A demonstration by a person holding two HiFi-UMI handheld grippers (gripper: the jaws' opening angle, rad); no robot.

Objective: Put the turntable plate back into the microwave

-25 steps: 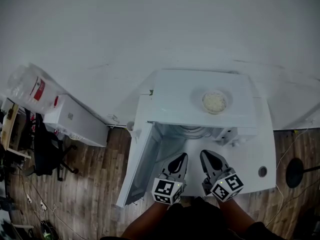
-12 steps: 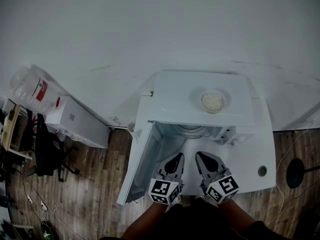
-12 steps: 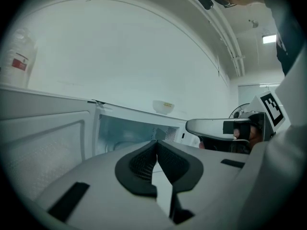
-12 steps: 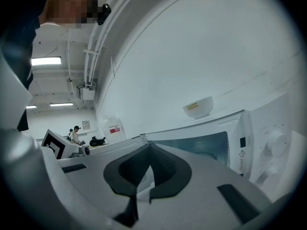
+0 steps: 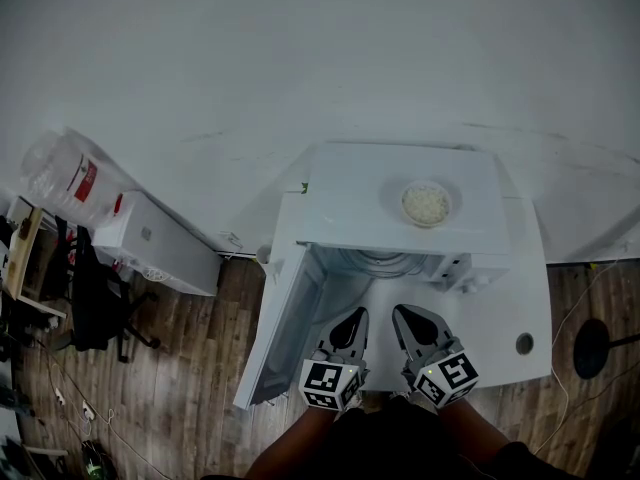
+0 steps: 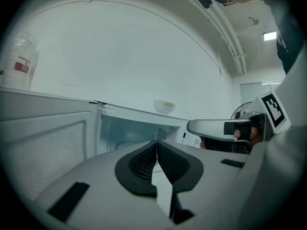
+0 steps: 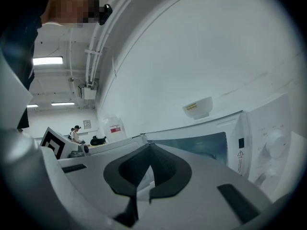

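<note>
The white microwave (image 5: 400,193) stands on a white table with its door (image 5: 282,326) swung open to the left. A round glassy shape (image 5: 385,261), seemingly the turntable plate, lies on the cavity floor, mostly hidden under the microwave's top. My left gripper (image 5: 360,314) and right gripper (image 5: 402,312) hover side by side just in front of the opening. Both are shut with nothing between the jaws. In the left gripper view the left gripper (image 6: 156,143) points at the cavity (image 6: 127,134). The right gripper (image 7: 149,148) faces the cavity (image 7: 196,145) and the control panel (image 7: 268,143).
A white bowl (image 5: 427,203) with pale contents sits on top of the microwave. The white table (image 5: 505,333) has a cable hole (image 5: 525,343). A big water bottle (image 5: 60,173), a white box (image 5: 150,243) and a chair (image 5: 95,308) stand at the left.
Both grippers have shifted slightly left and back toward me, staying shut. The microwave, door and bowl have not moved.
</note>
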